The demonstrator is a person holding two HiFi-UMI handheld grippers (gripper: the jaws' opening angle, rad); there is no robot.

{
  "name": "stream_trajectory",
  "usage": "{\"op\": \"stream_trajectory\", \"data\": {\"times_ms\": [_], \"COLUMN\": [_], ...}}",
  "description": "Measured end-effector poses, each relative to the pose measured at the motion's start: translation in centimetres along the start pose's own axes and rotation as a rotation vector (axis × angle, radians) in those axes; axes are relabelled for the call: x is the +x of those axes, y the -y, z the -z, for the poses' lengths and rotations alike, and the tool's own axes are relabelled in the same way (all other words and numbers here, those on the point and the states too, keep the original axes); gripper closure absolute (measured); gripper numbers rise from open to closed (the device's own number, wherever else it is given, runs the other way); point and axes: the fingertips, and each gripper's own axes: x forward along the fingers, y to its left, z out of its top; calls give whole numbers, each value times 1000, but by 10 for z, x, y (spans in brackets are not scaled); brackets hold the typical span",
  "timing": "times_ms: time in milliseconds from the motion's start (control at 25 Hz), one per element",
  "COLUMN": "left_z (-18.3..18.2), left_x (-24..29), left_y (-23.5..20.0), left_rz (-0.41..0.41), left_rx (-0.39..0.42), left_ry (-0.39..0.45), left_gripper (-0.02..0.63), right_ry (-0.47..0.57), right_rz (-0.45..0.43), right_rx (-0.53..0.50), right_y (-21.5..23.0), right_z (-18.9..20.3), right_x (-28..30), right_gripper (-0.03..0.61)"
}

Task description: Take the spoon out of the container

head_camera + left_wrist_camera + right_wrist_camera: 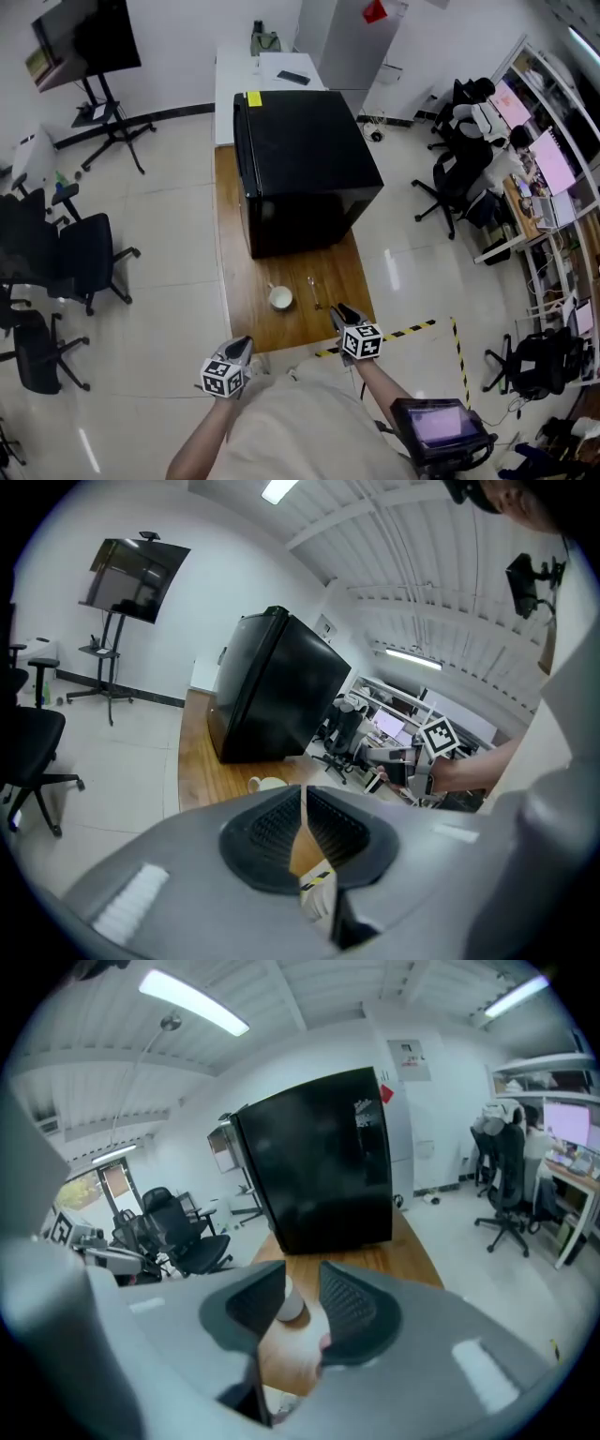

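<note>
Both forearms reached forward, grippers held at near end of wooden table (281, 267). Left gripper (242, 349): jaws together, empty. Right gripper (337, 314): jaws partly apart, gripping nothing. Counted: two grippers, one white cup (280, 298), one spoon (315, 292), one black cabinet (305, 169). Spoon lay flat on table, outside cup, just right of it, not touching. Long axis ran from person toward cabinet. Bowl end too small to tell.

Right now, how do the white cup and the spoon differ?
The white cup is round and stands upright; the spoon is thin and lies flat. The cup sits left in the head view, the spoon to its right, apart from it. Both rest on the wooden table.
</note>
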Motion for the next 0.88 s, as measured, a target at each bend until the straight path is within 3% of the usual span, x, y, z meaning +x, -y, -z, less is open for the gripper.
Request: {"op": "stream_trajectory", "data": {"times_ms": [160, 280, 360, 520, 720, 880], "left_z": [9, 0, 7, 25, 54, 87], "left_x": [-11, -4, -4, 1, -4, -22], "left_y": [8, 23, 47, 85, 136, 160], "left_rz": [-54, -102, -128, -166, -210, -254], "left_rx": [2, -7, -27, -40, -7, -47], "left_ry": [9, 46, 58, 74, 91, 84], "left_gripper": [614, 614, 614, 614, 614, 614], "right_ry": [73, 120, 124, 133, 129, 157], "right_rz": [-77, -149, -172, -175, -164, -183], "right_rx": [129, 103, 102, 106, 2, -29], "right_y": [-21, -23, -13, 16, 41, 43], "right_z": [-11, -26, -16, 8, 41, 48], "right_x": [-22, -38, -62, -101, -144, -167], "right_gripper": [485, 485, 489, 489, 512, 512]}}
